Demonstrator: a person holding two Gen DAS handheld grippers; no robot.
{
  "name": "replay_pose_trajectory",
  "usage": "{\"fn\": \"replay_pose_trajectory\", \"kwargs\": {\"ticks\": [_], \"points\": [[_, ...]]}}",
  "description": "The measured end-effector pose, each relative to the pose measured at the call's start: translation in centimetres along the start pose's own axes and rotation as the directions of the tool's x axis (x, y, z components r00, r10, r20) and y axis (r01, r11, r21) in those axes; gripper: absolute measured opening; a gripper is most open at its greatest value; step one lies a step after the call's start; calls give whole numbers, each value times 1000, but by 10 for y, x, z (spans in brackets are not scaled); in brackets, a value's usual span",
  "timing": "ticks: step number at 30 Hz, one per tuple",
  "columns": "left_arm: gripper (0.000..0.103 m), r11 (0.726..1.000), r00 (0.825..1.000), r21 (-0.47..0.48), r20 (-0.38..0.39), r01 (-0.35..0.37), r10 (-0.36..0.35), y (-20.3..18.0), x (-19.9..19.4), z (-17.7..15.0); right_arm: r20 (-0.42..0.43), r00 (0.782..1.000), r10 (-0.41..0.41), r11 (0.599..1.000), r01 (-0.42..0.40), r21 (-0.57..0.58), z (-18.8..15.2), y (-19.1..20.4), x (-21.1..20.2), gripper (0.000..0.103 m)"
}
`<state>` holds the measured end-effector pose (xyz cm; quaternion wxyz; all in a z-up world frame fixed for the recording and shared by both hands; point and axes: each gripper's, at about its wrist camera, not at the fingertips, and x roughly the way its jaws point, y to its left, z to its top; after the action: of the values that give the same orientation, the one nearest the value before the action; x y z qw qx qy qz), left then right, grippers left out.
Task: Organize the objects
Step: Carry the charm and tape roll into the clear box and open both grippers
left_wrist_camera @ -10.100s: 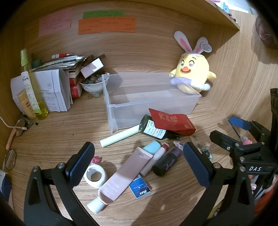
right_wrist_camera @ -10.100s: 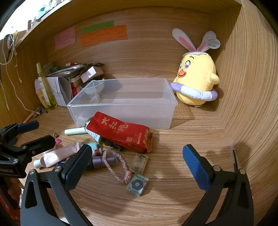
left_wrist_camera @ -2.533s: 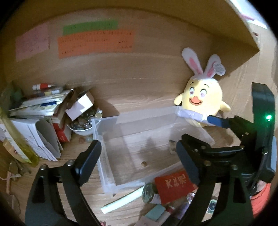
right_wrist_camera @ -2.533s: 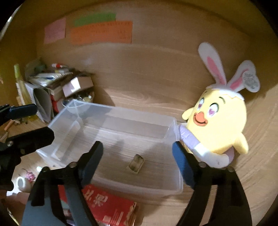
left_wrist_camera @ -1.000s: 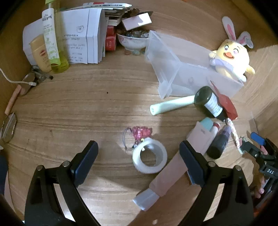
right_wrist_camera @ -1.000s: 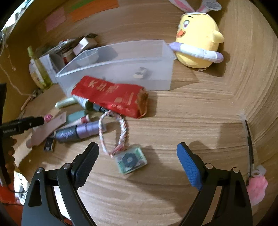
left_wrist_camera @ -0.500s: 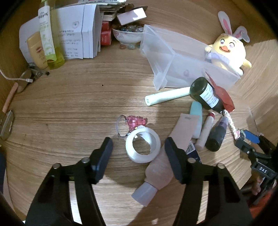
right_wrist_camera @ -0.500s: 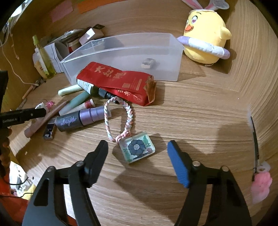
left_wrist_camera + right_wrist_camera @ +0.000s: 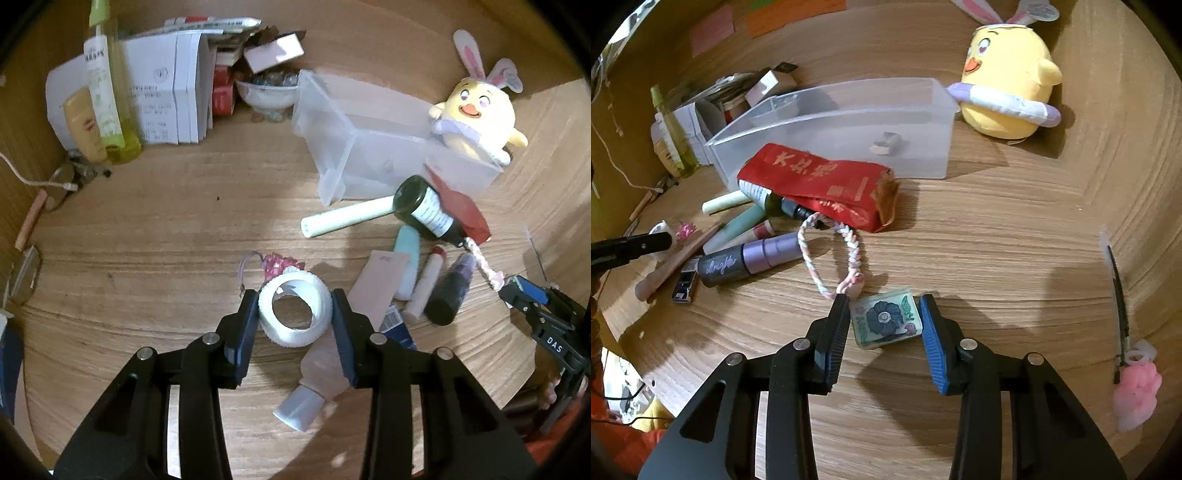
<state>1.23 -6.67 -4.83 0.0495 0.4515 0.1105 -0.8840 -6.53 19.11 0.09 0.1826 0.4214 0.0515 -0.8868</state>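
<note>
My left gripper (image 9: 294, 317) is shut on a white tape roll (image 9: 293, 312) on the desk, one pad on each side. My right gripper (image 9: 884, 325) is shut on a clear green flower-print charm (image 9: 884, 323) that hangs on a braided pink-white cord (image 9: 831, 254). A clear plastic bin (image 9: 849, 125) stands behind, with one small item (image 9: 886, 144) inside. In front of it lie a red packet (image 9: 820, 184), a dark bottle (image 9: 424, 210), a pale green tube (image 9: 347, 219), a pink tube (image 9: 354, 325) and a purple-capped tube (image 9: 750, 258).
A yellow bunny-eared plush (image 9: 1008, 74) sits right of the bin. Papers, boxes, a bowl (image 9: 266, 92) and a green spray bottle (image 9: 107, 92) crowd the back left. A pink hair clip (image 9: 1126, 350) lies far right. A pink bead charm (image 9: 277, 266) lies behind the tape.
Both grippers have moved down and closed. The left now clamps the tape roll and the right clamps the flower charm.
</note>
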Motion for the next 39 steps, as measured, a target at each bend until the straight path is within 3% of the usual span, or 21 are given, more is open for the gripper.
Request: {"fn": "replay_pose_trajectory", "kwargs": {"ticks": [12,27,39], "points": [[39,1000,995,21,104,8,-10,-11,-29,21,131,991,-16,999,10,44,26,-12,-33,35],[39,992,957,83,264,99,-117,-50,-52,63,264,964,19,999,-25,21,79,-6,-48,35],[39,990,939,116,326,78,-112,-73,-54,94,348,936,45,999,-37,-30,119,8,-52,35]]}}
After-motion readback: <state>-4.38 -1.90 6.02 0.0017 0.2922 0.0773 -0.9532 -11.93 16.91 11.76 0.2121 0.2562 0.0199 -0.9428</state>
